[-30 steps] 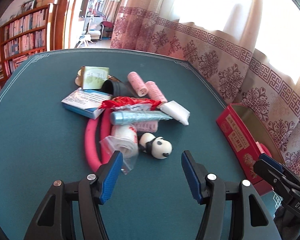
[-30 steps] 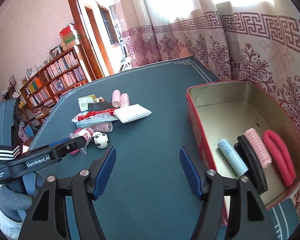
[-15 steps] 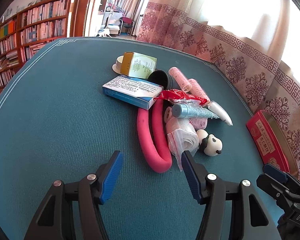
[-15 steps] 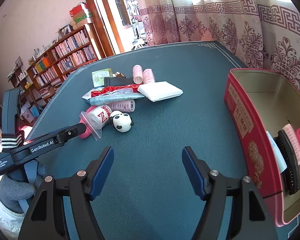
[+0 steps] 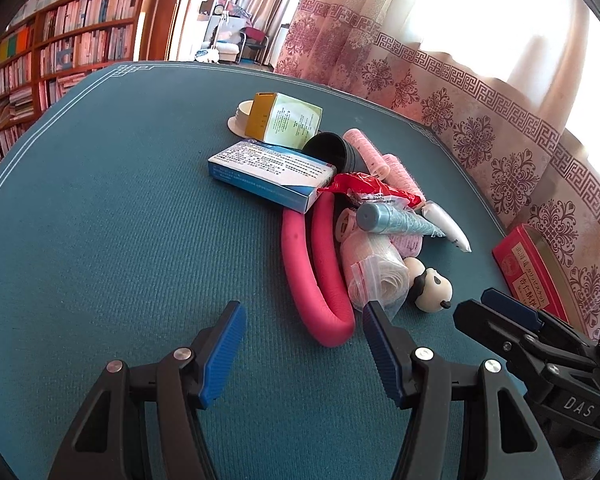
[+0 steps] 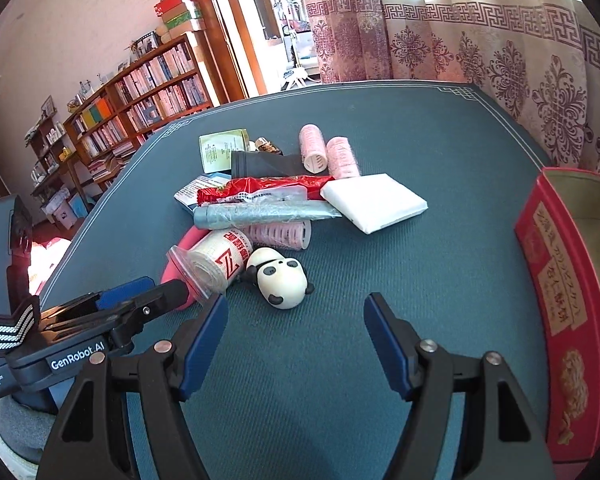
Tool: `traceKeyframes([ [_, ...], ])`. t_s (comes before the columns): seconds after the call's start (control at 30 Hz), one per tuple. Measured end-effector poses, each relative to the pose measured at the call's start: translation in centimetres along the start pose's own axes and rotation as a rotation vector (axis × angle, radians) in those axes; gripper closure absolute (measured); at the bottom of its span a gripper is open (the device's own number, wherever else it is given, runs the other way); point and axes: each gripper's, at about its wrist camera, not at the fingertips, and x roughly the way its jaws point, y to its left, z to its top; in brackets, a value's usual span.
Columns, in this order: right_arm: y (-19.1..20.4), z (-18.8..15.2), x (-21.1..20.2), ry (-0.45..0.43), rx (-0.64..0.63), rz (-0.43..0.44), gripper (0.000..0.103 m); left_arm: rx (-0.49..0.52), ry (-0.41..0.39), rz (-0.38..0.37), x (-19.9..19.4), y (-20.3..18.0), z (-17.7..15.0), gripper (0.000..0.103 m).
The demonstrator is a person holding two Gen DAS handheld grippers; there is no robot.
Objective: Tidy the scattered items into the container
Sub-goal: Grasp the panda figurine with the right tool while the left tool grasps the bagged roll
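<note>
A heap of small items lies on the teal table: a bent pink foam tube, a bagged white roll, a panda figure, a blue-and-white box, a green-and-yellow box, pink hair rollers, a grey-blue wrapped tube, a red packet and a white pack. My left gripper stands open just short of the foam tube's bend, holding nothing. My right gripper is open and empty, just before the panda. The red container stands at the right.
A black cup and a white lid lie at the heap's far side. Patterned curtains hang behind the table's far edge. Bookshelves fill the left background. The table is bare left of the heap.
The left gripper shifted left from in front of the panda to the foam tube's bend. The right gripper swung left from the container toward the heap, so the panda is now close ahead.
</note>
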Motion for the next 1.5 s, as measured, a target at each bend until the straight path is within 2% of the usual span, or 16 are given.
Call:
traceKeyframes([
  [0.23, 0.6, 1.1, 3.3, 0.031, -0.041, -0.018, 0.029, 0.001, -0.003, -0.01, 0.3, 0.3, -0.1, 0.038],
  [0.3, 0.7, 1.1, 4.0, 0.046, -0.05, -0.005, 0.037, 0.001, -0.003, -0.011, 0.4, 0.3, -0.1, 0.038],
  [0.37, 1.0, 0.9, 4.3, 0.057, -0.069, 0.016, 0.053, 0.001, -0.004, -0.011, 0.4, 0.4, -0.2, 0.038],
  [0.43, 1.3, 0.7, 4.2, 0.052, -0.085, 0.029, 0.06, 0.001, -0.005, -0.011, 0.5, 0.3, -0.2, 0.038],
  [0.7, -0.8, -0.3, 2.2, 0.021, -0.007, 0.002, 0.06, 0.013, -0.005, 0.002, 0.5, -0.2, -0.4, 0.038],
  [0.97, -2.6, -1.2, 0.5, -0.011, 0.034, -0.019, 0.06, 0.103, -0.027, 0.018, 0.1, -2.6, 0.3, 0.038],
  [1.17, -3.9, -1.4, 0.3, -0.029, 0.095, 0.009, 0.06, 0.192, -0.031, 0.027, 0.8, -5.0, 0.9, 0.038],
  [1.5, -4.6, -1.6, 0.5, -0.023, 0.136, 0.055, 0.06, 0.238, 0.002, 0.049, 3.1, -6.3, 1.3, 0.038],
])
